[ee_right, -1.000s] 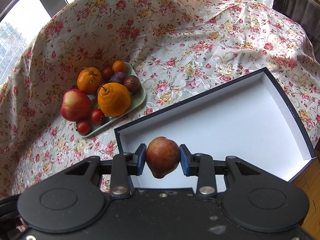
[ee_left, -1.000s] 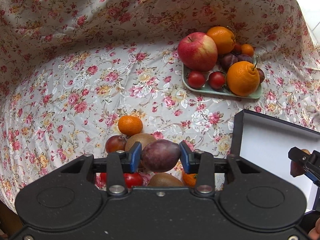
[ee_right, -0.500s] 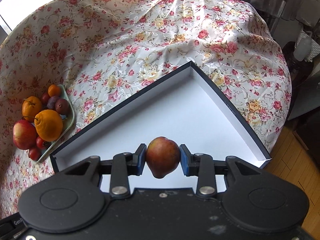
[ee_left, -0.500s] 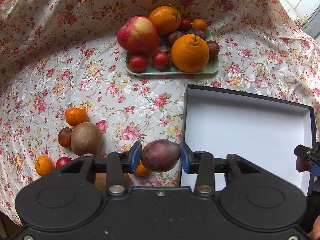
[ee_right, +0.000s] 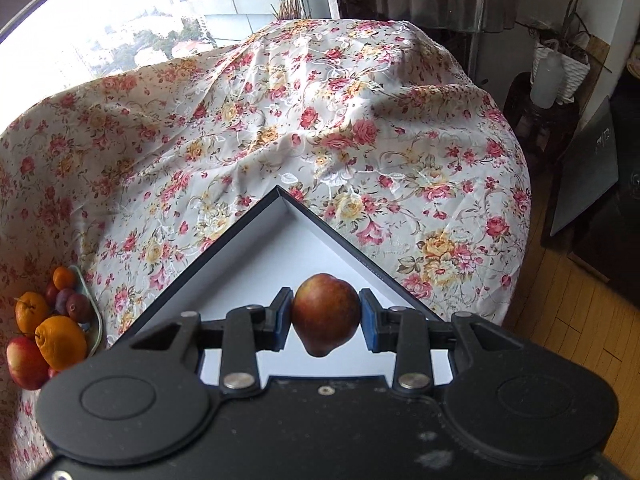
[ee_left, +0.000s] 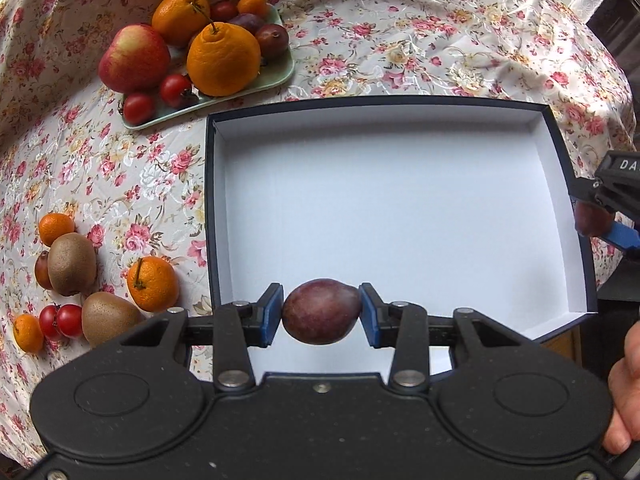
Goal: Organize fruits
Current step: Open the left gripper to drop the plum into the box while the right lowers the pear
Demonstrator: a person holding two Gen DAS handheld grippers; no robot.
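A flowered tablecloth (ee_left: 400,40) is spread over the table, with a window behind it in the right wrist view and wooden floor to the right. Straight ahead of the left gripper (ee_left: 321,315), an open dark-edged box (ee_left: 384,208) with a bare white inside is seen. A dark purple plum (ee_left: 321,312) is clamped between this gripper's blue pads (ee_left: 269,315), held above the box's near edge. Ahead and to the left of it, a pale green tray (ee_left: 276,76) is loaded with an apple (ee_left: 134,58), large oranges (ee_left: 223,60), tomatoes and dark plums. Close on the left, loose kiwis (ee_left: 72,258), mandarins (ee_left: 153,283) and small tomatoes (ee_left: 64,321) are laid on the cloth. The right gripper (ee_right: 323,320) is closed on a reddish plum (ee_right: 325,314), poised over a corner of the box (ee_right: 288,240). The same gripper (ee_left: 608,216) is glimpsed at the right edge of the left view, beyond the box's right wall. A hand (ee_left: 624,404) is caught at that edge too.
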